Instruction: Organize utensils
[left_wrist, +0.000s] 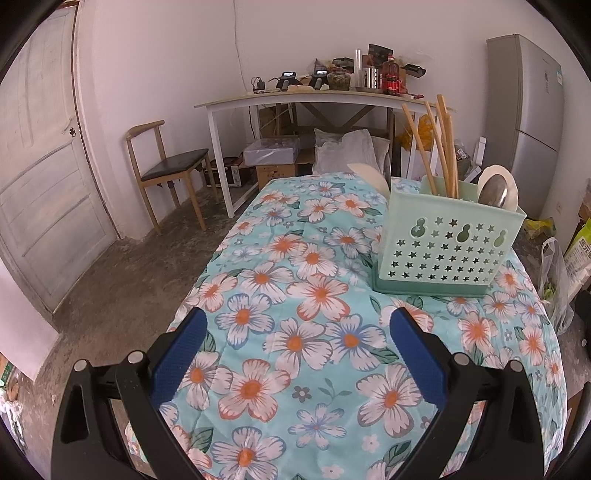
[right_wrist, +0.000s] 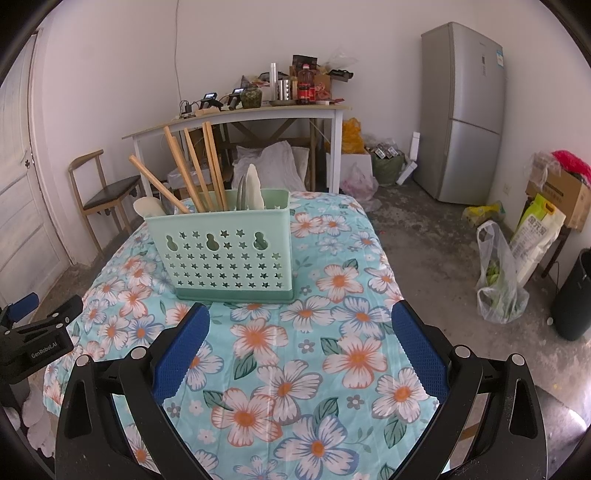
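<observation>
- Floral cloth (right_wrist: 295, 369), turquoise with white and orange flowers, covers the table that fills the near ground in both wrist views.
- Nearest the lens in the left wrist view, the left gripper (left_wrist: 295, 354) hangs over the cloth with its blue-padded fingers (left_wrist: 181, 354) spread wide and nothing between them.
- The right gripper (right_wrist: 301, 350) hovers just the same, jaws wide apart and empty; the left tool's black body shows at the left edge of the right wrist view.
- Beyond both grippers, near the middle of the table, a mint-green utensil caddy (right_wrist: 225, 254) stands upright on the cloth on a darker green base, its front wall pierced with rows of star holes and three gourd-shaped slots.
- Wooden chopsticks (right_wrist: 207, 170) stand in its left part, long axes near vertical, leaning left, tips out the top.
- A metal spoon (left_wrist: 493, 190) and a white spoon (right_wrist: 255, 188) stand bowl-up in the right part; seen edge-on from the right wrist.
- A pale rounded utensil (right_wrist: 146, 206) shows behind the caddy's left end; whether it sits inside I cannot tell.
- Farther back stand a wooden chair (left_wrist: 166, 173), a cluttered white desk (right_wrist: 236, 118) and a grey fridge (right_wrist: 463, 110) against the wall.
</observation>
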